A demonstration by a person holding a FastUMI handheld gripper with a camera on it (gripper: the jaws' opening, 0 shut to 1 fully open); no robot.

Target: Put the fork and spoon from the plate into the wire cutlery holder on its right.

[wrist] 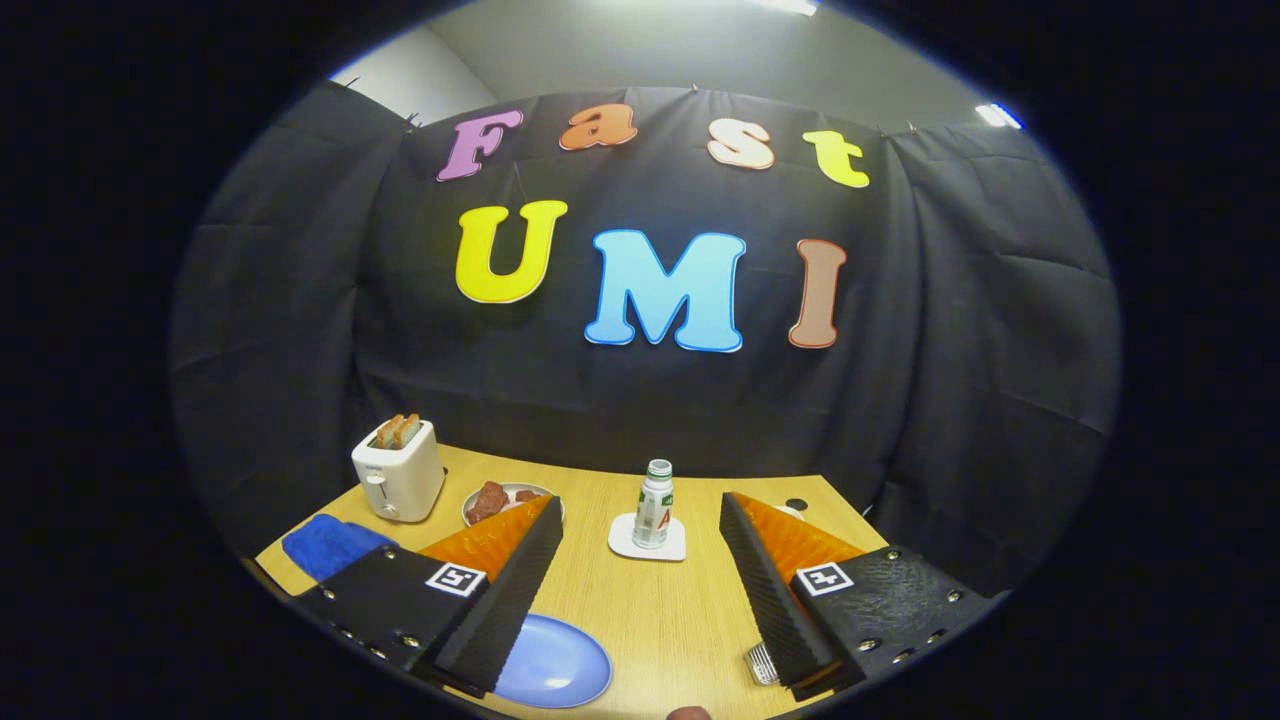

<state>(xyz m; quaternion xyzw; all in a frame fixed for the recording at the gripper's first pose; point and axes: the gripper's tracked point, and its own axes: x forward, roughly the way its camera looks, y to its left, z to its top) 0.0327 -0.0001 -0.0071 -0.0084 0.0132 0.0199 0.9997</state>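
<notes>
The claw (640, 590) hangs wide open and empty above the counter (640, 620), the blue plate (555, 665) at lower left by one finger and the wire holder (762, 663) peeking beside the other, fork and spoon hidden, likely for an overview.

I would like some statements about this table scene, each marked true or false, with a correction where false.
1. The gripper has its fingers spread wide apart. True.
2. A small bottle stands on a white coaster beyond the fingers. True.
3. The toaster has no bread in it. False: toast slices stick out of its top.
4. The blue plate lies beside the left finger. True.
5. The blue cloth lies right of the bottle. False: it lies left, near the toaster.
6. The fingers press on the bottle. False: they hold nothing.
</notes>
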